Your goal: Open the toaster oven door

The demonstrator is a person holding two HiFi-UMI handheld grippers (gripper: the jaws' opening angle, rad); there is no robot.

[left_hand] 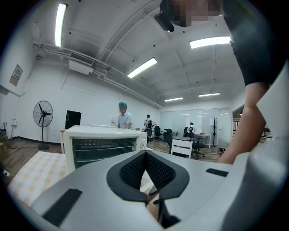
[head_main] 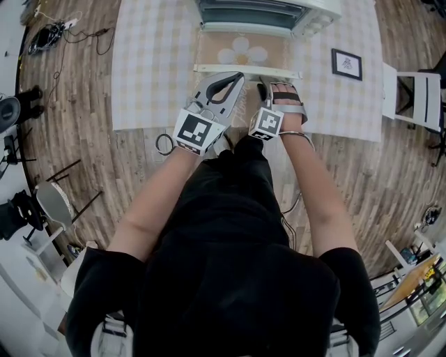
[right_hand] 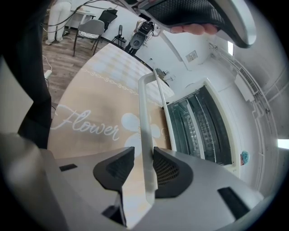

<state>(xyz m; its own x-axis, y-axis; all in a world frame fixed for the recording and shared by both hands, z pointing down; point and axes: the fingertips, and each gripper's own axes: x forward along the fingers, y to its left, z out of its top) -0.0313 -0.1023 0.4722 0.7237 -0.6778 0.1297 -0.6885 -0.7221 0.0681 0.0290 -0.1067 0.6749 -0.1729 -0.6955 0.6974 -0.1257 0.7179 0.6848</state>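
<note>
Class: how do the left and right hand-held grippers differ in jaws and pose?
The left hand-held gripper has its jaws together and empty; the right hand-held gripper has its jaws apart, with the oven door handle between them. The left looks level at the toaster oven; the right tilts down. Both are grey with dark pads.

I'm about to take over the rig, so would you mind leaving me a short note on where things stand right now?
Left gripper: shut, empty, pointing toward the toaster oven.
Right gripper: jaws open around the door handle; a gap shows beside one pad, so it is not clamped.
Door: folded down flat over the tablecloth, racks exposed.
Done: the door is open.
Left: probably just back the right gripper off the handle.
</note>
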